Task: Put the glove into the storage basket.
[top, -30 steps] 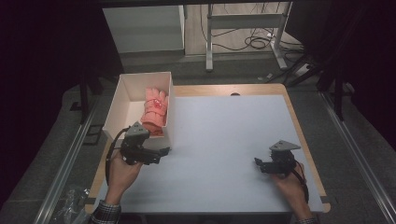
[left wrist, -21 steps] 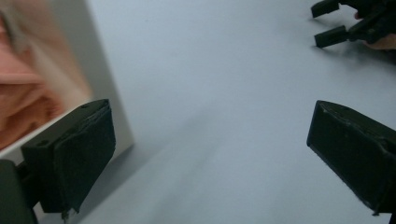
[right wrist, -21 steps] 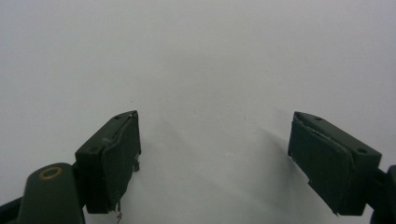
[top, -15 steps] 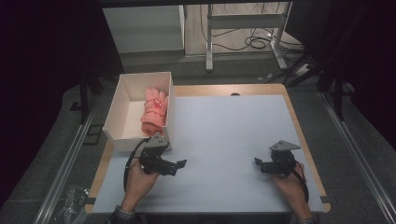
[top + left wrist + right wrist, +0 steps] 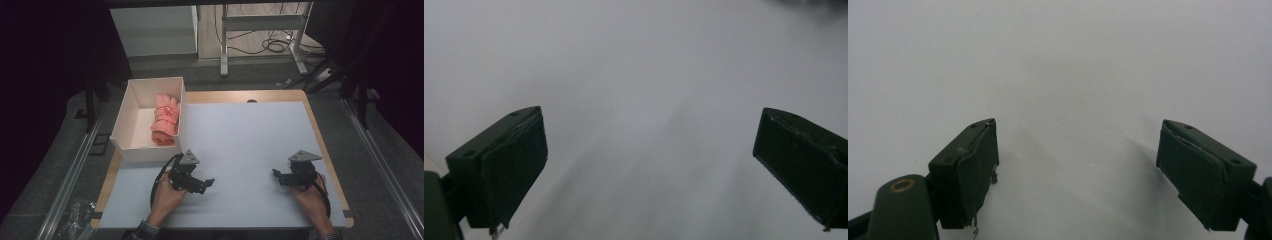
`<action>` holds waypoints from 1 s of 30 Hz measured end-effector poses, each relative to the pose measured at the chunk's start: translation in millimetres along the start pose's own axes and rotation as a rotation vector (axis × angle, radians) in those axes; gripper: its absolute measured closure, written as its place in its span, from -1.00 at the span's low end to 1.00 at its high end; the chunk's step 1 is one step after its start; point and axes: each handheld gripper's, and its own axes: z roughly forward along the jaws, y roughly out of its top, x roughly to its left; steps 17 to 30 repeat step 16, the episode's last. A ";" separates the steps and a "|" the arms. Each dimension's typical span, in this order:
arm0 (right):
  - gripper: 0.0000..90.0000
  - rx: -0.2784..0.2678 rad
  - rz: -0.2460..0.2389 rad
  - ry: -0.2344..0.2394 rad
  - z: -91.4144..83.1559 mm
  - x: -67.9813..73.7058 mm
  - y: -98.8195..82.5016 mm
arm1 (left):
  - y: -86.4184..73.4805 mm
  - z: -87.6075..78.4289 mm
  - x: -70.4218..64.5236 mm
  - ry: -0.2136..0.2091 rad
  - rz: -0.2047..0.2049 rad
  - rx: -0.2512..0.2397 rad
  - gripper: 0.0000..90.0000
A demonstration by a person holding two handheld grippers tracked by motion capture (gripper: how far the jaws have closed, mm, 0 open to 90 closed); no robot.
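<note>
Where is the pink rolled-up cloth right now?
In the high view, the pink rolled cloth lies inside the white box at the table's far left, against the box's right wall, beyond the left claw.

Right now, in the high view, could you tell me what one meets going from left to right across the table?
White box → pink rolled cloth inside it → left gripper → right gripper.

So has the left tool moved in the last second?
Yes. The left tool has drawn back from the white box holding the pink rolled cloth, toward the person and rightward onto the table.
</note>
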 end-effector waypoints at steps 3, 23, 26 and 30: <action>-0.61 0.000 0.000 0.000 0.0 0.0 0.0 | -3.0 9.9 -1.3 0.016 0.012 0.027 -0.97; -0.61 0.000 -0.001 0.000 -0.1 0.1 -0.2 | -10.5 28.6 -7.5 0.047 0.041 0.069 -1.00; -0.61 0.000 -0.001 0.000 -0.1 0.1 -0.2 | -10.5 28.6 -7.5 0.047 0.041 0.069 -1.00; -0.61 0.000 -0.001 0.000 -0.1 0.1 -0.2 | -10.5 28.6 -7.5 0.047 0.041 0.069 -1.00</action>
